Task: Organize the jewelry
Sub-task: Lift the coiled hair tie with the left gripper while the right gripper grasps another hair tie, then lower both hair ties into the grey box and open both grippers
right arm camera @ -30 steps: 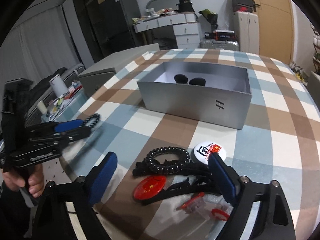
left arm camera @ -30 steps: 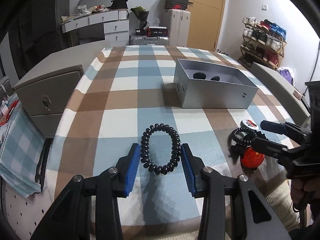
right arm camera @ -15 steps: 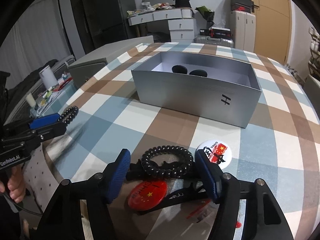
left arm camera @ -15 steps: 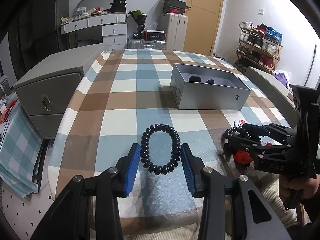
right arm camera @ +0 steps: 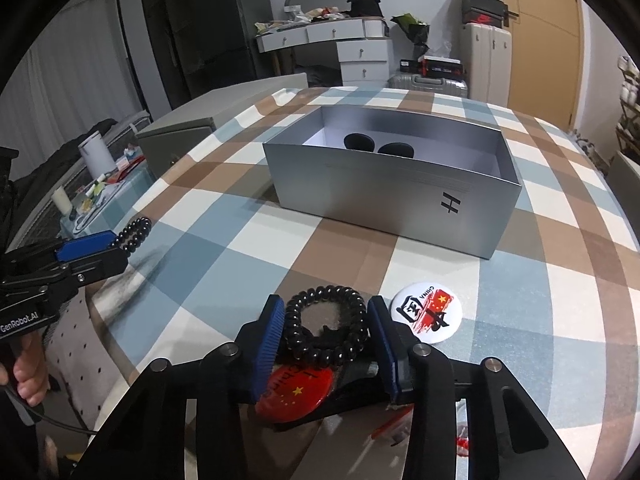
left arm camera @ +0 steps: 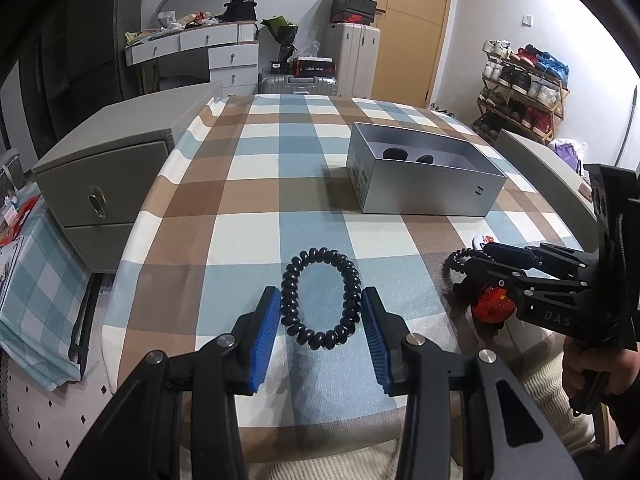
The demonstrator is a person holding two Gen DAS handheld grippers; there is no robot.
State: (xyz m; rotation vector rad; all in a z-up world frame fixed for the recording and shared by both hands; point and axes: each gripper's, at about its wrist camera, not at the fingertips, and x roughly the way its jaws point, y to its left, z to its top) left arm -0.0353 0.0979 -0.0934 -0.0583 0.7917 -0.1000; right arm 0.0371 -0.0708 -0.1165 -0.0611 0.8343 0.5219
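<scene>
In the left wrist view, a checked tablecloth (left arm camera: 256, 184) in blue, brown and white is seen. A black spiral bracelet (left arm camera: 320, 296) lies flat on it, framed by the left gripper (left arm camera: 319, 332). The blue pads (left arm camera: 262, 336) are held apart on either side of the ring; the left pad looks to be just touching it, but it is not pinched. Farther back, an open grey box (left arm camera: 424, 184) stands with two dark oval items (left arm camera: 408, 155) already inside. At the right edge, the other tool is seen reaching over a small heap of trinkets.

In the right wrist view, the right gripper (right arm camera: 326, 338) is spread around a second black spiral bracelet (right arm camera: 326, 330), its pads close to the coil, which rests partly on a red badge (right arm camera: 296, 394). A white badge (right arm camera: 426, 312) lies just beside it.

The task is judged to be at an early stage: both bracelets and both badges remain outside the box, and neither bracelet is yet lifted.
</scene>
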